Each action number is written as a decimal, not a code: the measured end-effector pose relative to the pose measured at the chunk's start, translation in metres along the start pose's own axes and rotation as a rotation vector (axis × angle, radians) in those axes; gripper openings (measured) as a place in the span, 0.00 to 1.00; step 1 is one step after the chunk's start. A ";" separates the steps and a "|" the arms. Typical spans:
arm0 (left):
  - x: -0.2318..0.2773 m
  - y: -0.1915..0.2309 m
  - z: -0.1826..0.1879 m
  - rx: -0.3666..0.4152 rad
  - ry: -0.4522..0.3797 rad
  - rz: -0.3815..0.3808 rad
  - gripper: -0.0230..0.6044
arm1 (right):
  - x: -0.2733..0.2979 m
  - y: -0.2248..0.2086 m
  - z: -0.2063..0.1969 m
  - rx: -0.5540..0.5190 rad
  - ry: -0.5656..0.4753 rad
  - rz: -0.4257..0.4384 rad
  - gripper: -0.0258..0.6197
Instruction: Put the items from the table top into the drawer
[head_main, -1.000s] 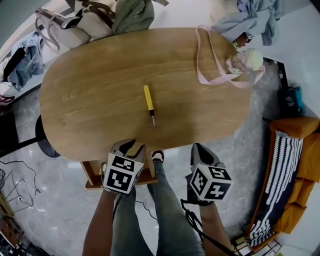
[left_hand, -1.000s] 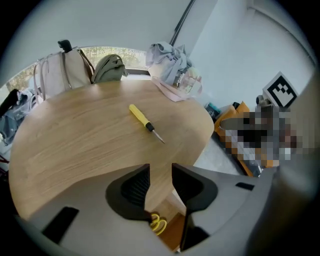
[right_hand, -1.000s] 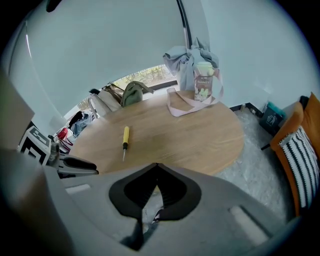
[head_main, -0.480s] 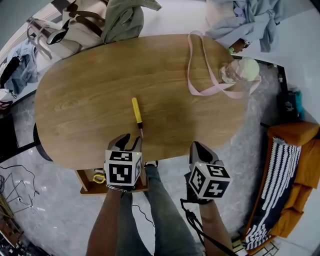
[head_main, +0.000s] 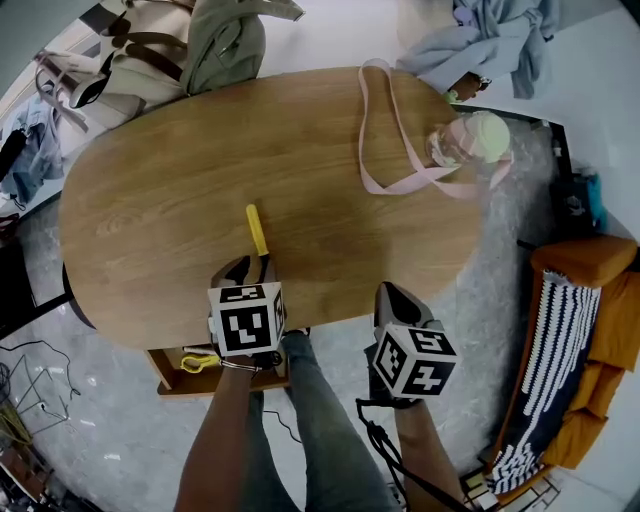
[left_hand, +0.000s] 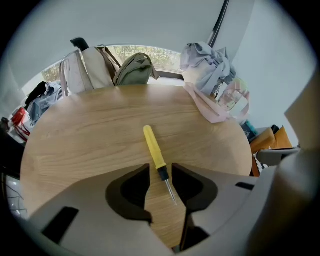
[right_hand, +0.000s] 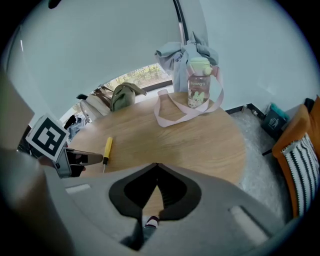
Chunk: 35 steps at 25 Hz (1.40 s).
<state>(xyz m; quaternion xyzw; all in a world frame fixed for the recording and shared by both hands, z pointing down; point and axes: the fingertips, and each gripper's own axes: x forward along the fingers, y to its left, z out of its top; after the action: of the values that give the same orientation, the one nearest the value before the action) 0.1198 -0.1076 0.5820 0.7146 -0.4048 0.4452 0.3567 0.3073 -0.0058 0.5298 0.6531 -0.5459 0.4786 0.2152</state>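
A yellow-handled screwdriver (head_main: 256, 228) lies on the oval wooden table (head_main: 160, 190), its metal tip toward the near edge. My left gripper (head_main: 252, 268) points steeply down over that edge. In the left gripper view the screwdriver's (left_hand: 154, 150) black collar and blade sit between the open jaws of the left gripper (left_hand: 161, 172), which do not touch them. My right gripper (head_main: 395, 298) hangs just off the near edge, and its tips (right_hand: 157, 165) meet on nothing. A clear water bottle (head_main: 468, 140) with a pink strap (head_main: 385, 150) stands at the far right. The open wooden drawer (head_main: 170, 370) under the edge holds a yellow item (head_main: 200, 359).
Bags (head_main: 170, 45) lean at the table's far left and grey clothing (head_main: 490, 40) hangs at the far right. An orange sofa with a striped cushion (head_main: 590, 330) stands to the right. The person's legs (head_main: 300, 430) are below, and cables run over the floor at the left.
My left gripper has moved from beside the drawer up over the table edge, rolled, and now straddles the screwdriver's tip. My right gripper has come closer to the table edge, still shut.
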 end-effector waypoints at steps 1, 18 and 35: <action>0.002 0.000 0.002 0.001 0.001 0.005 0.26 | 0.000 -0.002 -0.001 0.003 0.002 -0.004 0.05; 0.023 0.015 0.039 -0.040 -0.044 0.097 0.26 | 0.001 -0.008 -0.015 0.041 0.041 -0.018 0.05; 0.042 0.015 0.048 -0.036 -0.034 0.120 0.27 | 0.004 -0.012 -0.016 0.036 0.058 -0.016 0.05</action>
<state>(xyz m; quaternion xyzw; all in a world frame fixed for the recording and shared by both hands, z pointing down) 0.1352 -0.1668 0.6064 0.6901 -0.4608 0.4462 0.3353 0.3119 0.0088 0.5434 0.6471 -0.5256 0.5054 0.2226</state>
